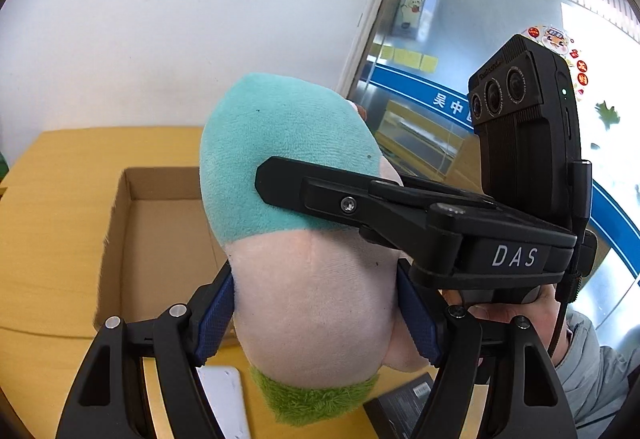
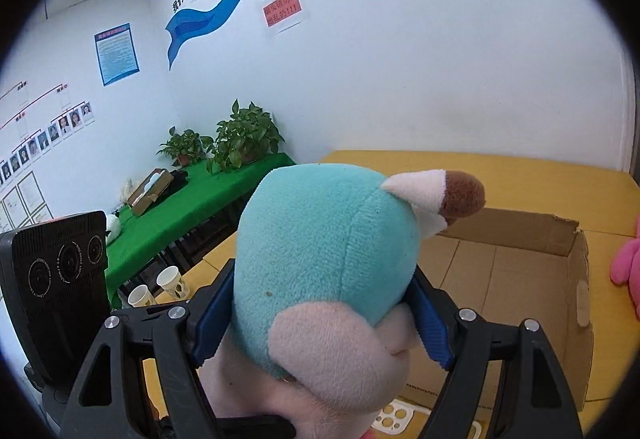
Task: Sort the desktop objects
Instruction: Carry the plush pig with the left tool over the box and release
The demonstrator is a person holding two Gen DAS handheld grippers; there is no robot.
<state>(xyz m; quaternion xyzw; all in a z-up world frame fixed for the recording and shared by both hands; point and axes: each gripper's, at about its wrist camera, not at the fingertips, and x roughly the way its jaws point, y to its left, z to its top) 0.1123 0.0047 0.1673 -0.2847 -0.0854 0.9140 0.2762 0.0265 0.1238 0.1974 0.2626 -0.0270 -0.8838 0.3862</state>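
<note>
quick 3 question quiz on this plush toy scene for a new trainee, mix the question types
1. True or false: both tongs, left and right, grip the same plush toy.
2. Multiple choice: what sits on the yellow table beyond the toy? A) a metal tray B) an open cardboard box C) a laundry basket
3. Fill in: at the right edge of the right wrist view, beside the box, lies a ____ plush.

Key: 1 true; 2 B; 3 pink
</note>
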